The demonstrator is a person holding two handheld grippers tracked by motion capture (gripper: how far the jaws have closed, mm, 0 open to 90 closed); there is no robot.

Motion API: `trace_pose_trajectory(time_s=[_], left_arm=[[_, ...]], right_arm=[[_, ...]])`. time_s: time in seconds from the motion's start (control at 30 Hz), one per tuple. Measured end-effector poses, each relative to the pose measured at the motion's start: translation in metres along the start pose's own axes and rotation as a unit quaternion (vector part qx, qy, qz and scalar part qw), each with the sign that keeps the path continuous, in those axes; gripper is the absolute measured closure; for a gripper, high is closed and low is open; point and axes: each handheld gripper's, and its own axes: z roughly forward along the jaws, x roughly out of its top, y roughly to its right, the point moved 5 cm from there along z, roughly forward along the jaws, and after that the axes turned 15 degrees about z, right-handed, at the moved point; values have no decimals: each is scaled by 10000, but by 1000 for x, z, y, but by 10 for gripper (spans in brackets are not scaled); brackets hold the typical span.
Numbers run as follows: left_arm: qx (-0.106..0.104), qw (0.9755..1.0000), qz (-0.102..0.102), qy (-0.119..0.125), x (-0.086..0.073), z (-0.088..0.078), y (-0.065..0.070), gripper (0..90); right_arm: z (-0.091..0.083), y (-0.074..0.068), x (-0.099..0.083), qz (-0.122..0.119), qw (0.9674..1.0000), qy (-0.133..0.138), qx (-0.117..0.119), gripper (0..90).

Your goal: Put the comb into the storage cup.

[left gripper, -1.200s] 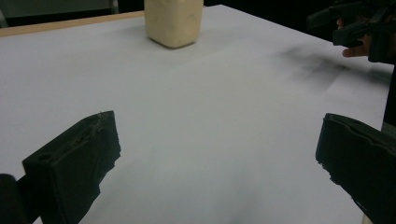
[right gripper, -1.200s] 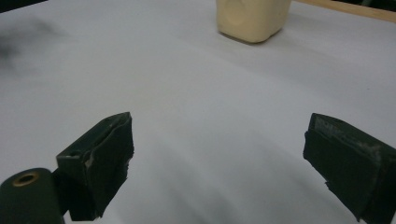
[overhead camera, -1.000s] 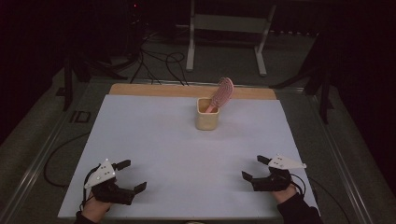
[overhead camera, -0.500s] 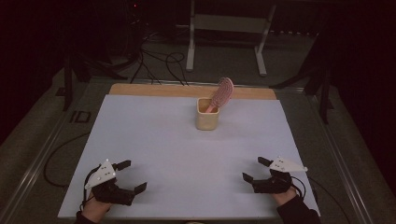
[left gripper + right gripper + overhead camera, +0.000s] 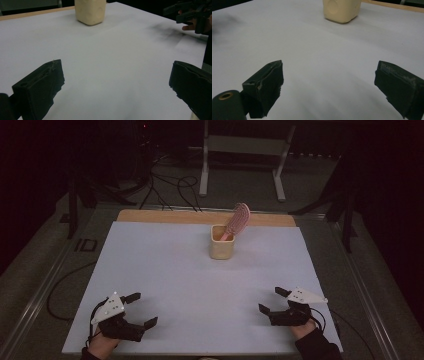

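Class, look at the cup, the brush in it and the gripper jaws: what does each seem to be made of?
Cup: probably matte cream plastic, given its smooth moulded walls and rounded corners; ceramic is possible.
Brush: likely pink plastic, one even colour with rows of fine bristles.
Jaws of both grippers: seemingly black rubber or foam, dull and rough, with frayed, chipped edges in both gripper views.

Cup (image 5: pixel 222 243) stood on table (image 5: pixel 165 270), far centre; hairbrush (image 5: pixel 236 220) in it. Left gripper (image 5: pixel 142 310) near-left edge, right gripper (image 5: pixel 270 300) near-right, well apart.
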Motion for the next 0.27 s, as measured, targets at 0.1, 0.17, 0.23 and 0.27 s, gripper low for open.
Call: trace_pose_trajectory(time_s=[0.1, 0.17, 0.23, 0.27], left_arm=[[12, 10000, -10, -3, -1, 0, 0, 2], [9, 10000, -2, -10, -1, 0, 0, 2], [11, 10000, -9, 6, 0, 0, 0, 2], [11, 10000, -13, 4, 0, 0, 0, 2]], right_arm=[[0, 0, 0, -12, 10000, 4, -7, 85], [0, 0, 0, -22, 10000, 10, 13, 85], [0, -1, 1, -3, 10000, 9, 28, 85], [0, -2, 1, 8, 10000, 24, 32, 85]])
